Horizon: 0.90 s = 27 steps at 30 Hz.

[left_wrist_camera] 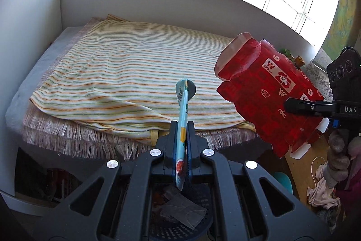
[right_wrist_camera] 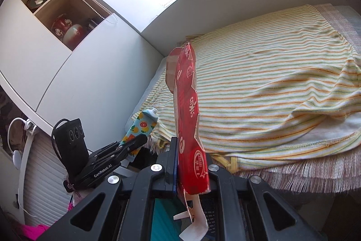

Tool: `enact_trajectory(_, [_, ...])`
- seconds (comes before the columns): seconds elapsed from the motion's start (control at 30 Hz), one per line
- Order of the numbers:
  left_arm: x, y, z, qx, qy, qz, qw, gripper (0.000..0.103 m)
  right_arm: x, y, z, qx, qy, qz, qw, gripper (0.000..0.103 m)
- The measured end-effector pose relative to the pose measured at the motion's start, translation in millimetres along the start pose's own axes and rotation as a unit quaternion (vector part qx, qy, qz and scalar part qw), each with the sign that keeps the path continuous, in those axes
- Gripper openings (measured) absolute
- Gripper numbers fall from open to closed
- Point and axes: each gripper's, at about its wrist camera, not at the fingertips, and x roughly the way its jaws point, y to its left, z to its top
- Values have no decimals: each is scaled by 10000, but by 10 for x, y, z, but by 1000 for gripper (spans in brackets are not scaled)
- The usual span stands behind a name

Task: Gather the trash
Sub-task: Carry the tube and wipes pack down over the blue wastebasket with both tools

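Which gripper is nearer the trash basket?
Left. The left gripper, holding the tube, is directly above the basket; the right gripper, with the red carton, is off to its side.

Carton (left_wrist_camera: 268, 92) right of tube (left_wrist_camera: 183, 119), above bed (left_wrist_camera: 126, 64)

Bed (left_wrist_camera: 33, 92), fringed woven cover (left_wrist_camera: 90, 146) over it; striped yellow-green cloth (left_wrist_camera: 135, 64) spread on top, rumpled

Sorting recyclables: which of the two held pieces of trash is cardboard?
The flattened red carton in the right gripper. The left gripper holds a blue squeeze tube with an orange-fruit print and a threaded nozzle.
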Motion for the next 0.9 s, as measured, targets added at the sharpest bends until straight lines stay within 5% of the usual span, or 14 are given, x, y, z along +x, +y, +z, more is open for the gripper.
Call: enact_trajectory(0.9, [188,36,-896,-375,736,-29,9966,4,128,53,-835,235,578,163,9979,8])
